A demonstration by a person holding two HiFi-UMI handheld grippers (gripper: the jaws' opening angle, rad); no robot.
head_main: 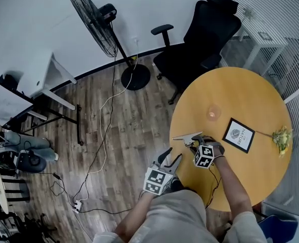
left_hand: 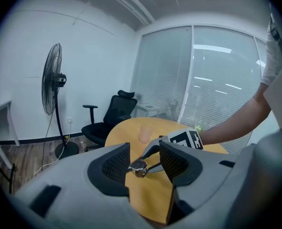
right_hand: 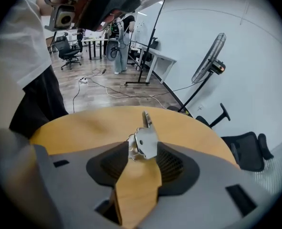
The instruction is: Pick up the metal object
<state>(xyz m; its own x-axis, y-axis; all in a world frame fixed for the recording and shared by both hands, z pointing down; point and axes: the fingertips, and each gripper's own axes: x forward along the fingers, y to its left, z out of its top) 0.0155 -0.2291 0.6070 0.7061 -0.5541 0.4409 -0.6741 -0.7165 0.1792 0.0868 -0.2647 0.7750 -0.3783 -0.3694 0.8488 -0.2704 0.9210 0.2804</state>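
Note:
A small shiny metal object [head_main: 186, 137] with a pointed end lies at the left edge of the round wooden table [head_main: 250, 95]. My right gripper [head_main: 194, 140] reaches it from the near side, marker cube behind. In the right gripper view the metal object [right_hand: 145, 140], a plate with a hole, sits between the spread fingertips of the right gripper [right_hand: 141, 150]; the jaws stand wide and do not squeeze it. My left gripper [head_main: 171, 158] hangs off the table's edge, open and empty. The left gripper view shows the metal object [left_hand: 139, 166] through its own gap.
On the table stand a framed card [head_main: 239, 134], a flower sprig [head_main: 282, 138] and a clear cup [head_main: 213, 113]. A black office chair [head_main: 205, 34] is behind the table, a floor fan [head_main: 96, 22] and its cable on the wooden floor to the left.

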